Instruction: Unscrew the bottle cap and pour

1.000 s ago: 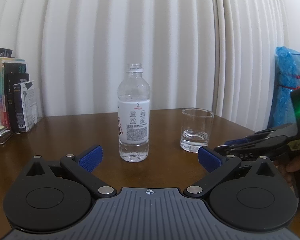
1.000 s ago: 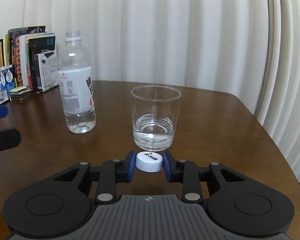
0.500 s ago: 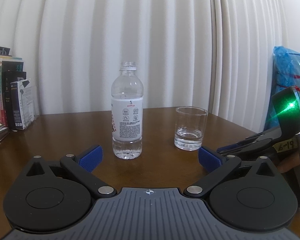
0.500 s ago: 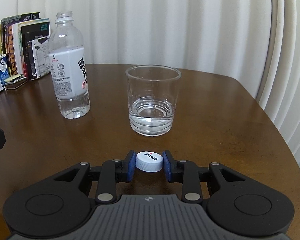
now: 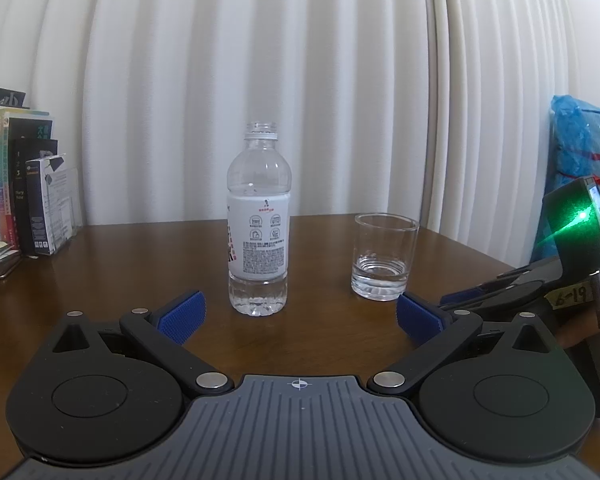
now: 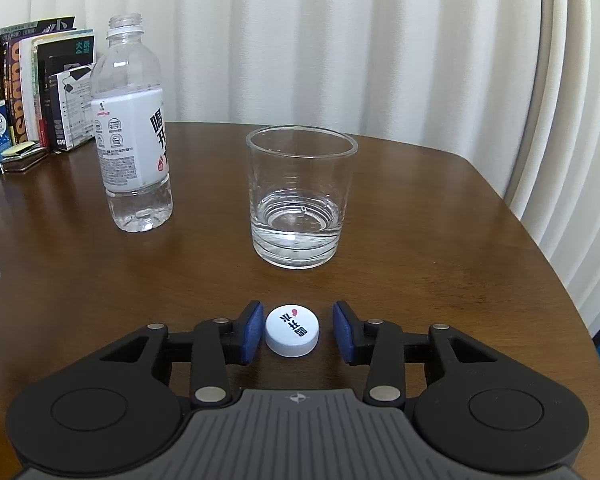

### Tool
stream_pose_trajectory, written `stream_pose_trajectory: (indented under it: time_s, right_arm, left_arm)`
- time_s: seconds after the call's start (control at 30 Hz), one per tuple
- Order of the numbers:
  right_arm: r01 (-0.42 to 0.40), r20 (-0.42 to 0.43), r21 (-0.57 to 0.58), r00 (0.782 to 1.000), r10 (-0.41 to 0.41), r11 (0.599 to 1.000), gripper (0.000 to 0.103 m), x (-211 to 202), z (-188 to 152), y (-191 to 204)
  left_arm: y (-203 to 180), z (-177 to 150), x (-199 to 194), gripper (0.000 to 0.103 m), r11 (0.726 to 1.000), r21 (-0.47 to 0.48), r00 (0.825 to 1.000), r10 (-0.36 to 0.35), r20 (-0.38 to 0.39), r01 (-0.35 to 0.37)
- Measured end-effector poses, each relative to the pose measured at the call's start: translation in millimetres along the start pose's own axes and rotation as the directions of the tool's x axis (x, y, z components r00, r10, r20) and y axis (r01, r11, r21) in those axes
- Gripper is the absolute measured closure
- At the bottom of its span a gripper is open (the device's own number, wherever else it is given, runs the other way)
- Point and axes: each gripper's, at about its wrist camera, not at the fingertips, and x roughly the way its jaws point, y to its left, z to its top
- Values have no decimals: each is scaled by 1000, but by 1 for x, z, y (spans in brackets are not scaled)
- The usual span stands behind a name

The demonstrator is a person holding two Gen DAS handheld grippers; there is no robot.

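Observation:
An uncapped clear bottle (image 5: pixel 259 224) with a white label stands upright on the brown table (image 5: pixel 100 280), holding a little water at its base; it also shows in the right wrist view (image 6: pixel 132 136). A short glass (image 5: pixel 384 256) with some water stands to its right, seen close in the right wrist view (image 6: pixel 300 196). My left gripper (image 5: pixel 300 316) is open and empty, just short of the bottle. My right gripper (image 6: pixel 298 330) is open around the white cap (image 6: pixel 292 330), which lies on the table with a gap to each pad.
Books and small boxes (image 5: pixel 24 192) stand at the table's far left, also seen in the right wrist view (image 6: pixel 36 88). White curtains hang behind. A blue plastic bag (image 5: pixel 584 152) sits at the right. The table's right edge (image 6: pixel 540 240) curves close to the glass.
My right gripper has lowered and opened, letting go of the cap onto the table. My left gripper has shifted slightly, so the bottle sits centred ahead of it.

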Motion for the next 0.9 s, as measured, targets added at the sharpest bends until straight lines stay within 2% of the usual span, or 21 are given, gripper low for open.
stream_pose_trajectory:
  time_s: [0.17,0.27,0.37,0.4,0.53,0.63,0.9]
  right_arm:
    - [9,45,-8,999,-9,1000,60,-18,1,4]
    - [13,97,0,995,-13,1000,50,-38,0,7]
    - [7,168,24,986,-11,1000,47,-63,-7,11]
    - [9,200,33,980,-15,999,45,-71,-12,12]
    - [13,325,66,945,-34,998,25,-104,-31,18]
    - [18,387,76,921,-46,997,19,-121,-43,24]
    - [6,476,118,877,-62,993,4,-134,-71,27]
  left_arm:
    - [-5,2,-10,0,1000,1,1000,21,11,-21]
    - [-8,3,-16,0,999,0,999,37,18,-37]
    - [-13,1,-28,0,998,-13,998,57,29,-56]
    - [-15,-1,-32,0,998,-16,997,65,33,-64]
    - [-22,-9,-48,0,995,-21,994,95,48,-94]
    - [-27,-15,-59,0,994,-26,993,107,56,-106]
    - [-45,-32,-84,0,986,-7,979,166,121,-167]
